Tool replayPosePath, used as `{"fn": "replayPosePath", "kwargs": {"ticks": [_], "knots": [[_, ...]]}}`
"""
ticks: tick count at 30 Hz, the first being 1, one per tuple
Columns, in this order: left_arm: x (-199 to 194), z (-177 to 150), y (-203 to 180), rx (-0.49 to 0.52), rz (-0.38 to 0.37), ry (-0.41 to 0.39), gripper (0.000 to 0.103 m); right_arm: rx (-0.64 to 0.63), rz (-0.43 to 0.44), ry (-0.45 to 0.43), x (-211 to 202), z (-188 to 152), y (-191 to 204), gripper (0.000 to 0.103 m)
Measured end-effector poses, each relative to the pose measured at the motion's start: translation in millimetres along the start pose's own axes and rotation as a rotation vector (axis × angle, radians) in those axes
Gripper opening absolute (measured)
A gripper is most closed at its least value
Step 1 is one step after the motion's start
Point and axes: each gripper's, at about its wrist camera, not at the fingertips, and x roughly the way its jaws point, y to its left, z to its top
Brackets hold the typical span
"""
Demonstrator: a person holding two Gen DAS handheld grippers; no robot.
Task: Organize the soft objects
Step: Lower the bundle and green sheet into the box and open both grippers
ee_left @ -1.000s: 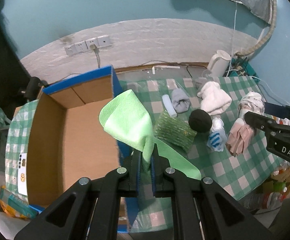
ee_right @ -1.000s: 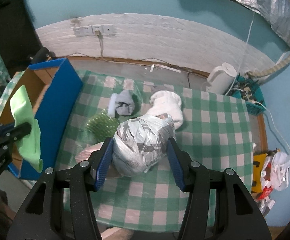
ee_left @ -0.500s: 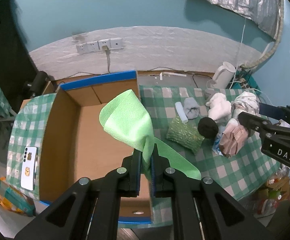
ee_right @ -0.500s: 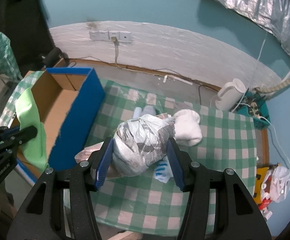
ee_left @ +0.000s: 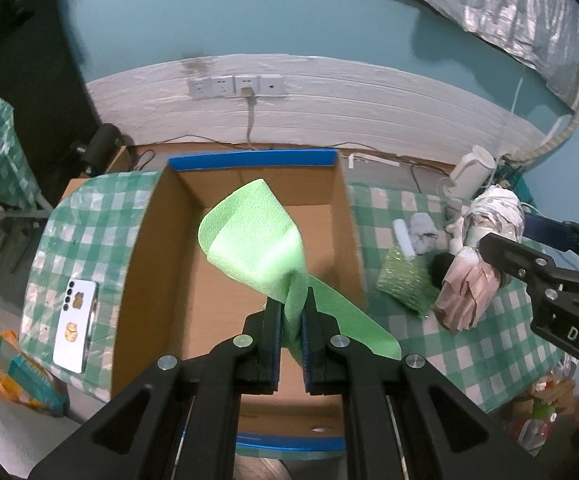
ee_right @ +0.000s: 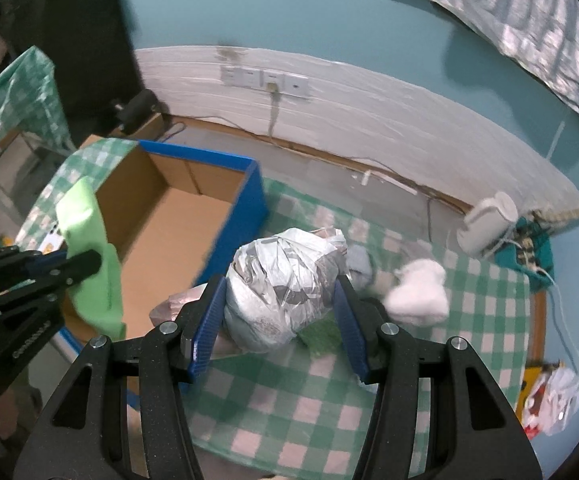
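We have the thin, bright-green foam-like cloth sheet (ee_left: pixel 255 236) pinched in the left hand-held gripper (ee_left: pixel 292 312), whose jaws are pressed tight together on a gathered fold near its middle. It looks very light and limp — one lobe curls up over the box, the other tail droops past the pads — so a pinch anywhere on a bunched fold should hold it, and we judge it will simply flutter down when let go. It hangs above the open interior of the brown cardboard box with blue-taped rim (ee_left: pixel 249 159).

The right hand-held gripper (ee_right: pixel 279 300) is half spread and clamped on a crinkly silver-and-white plastic-wrapped soft bundle (ee_right: pixel 285 280), with a pinkish piece of it hanging below. This one seems bulkier yet squashy and slick-skinned, so we judge that a broad grip across its middle suits it. It is held just beside the box's blue outer wall, over the green-and-white checked bench (ee_right: pixel 289 420).

The box appears empty — we see only bare cardboard floor inside. Beyond it on the bench lie a sparkly green pad (ee_left: pixel 403 284), a small grey sock-like roll (ee_left: pixel 423 232) and a fluffy white plush piece (ee_right: pixel 419 290). A white phone (ee_left: pixel 75 326) rests on the bench to the box's left.
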Motion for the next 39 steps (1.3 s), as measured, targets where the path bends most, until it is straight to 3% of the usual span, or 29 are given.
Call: {"fn": "replayPosePath", "kwargs": {"ticks": [11, 27, 32, 35, 37, 39], "knots": [[11.0, 0.7, 46.6, -0.054, 0.091, 0.002, 0.008, -0.101, 0.059, 0.023, 24.8, 22.5, 51.2, 0.054], [40.9, -6.8, 77.8, -0.129, 0.110, 0.091, 0.009, -0.214, 0.130, 0.105, 65.5, 36.5, 86.0, 0.054], [49.4, -8.5, 83.9, -0.137, 0.148, 0.109, 0.025, -0.245, 0.144, 0.124, 77.0, 41.7, 91.8, 0.057], [49.5, -5.4, 85.6, -0.137, 0.147, 0.094, 0.041, -0.250, 0.165, 0.125, 81.1, 45.9, 94.0, 0.060], [47.5, -3.4, 84.4, -0.115, 0.167, 0.067, 0.057, -0.251, 0.170, 0.109, 81.0, 46.6, 94.5, 0.069], [45.5, -2.7, 83.2, -0.096, 0.190, 0.044, 0.064, -0.250, 0.174, 0.095, 81.4, 46.6, 93.3, 0.073]]}}
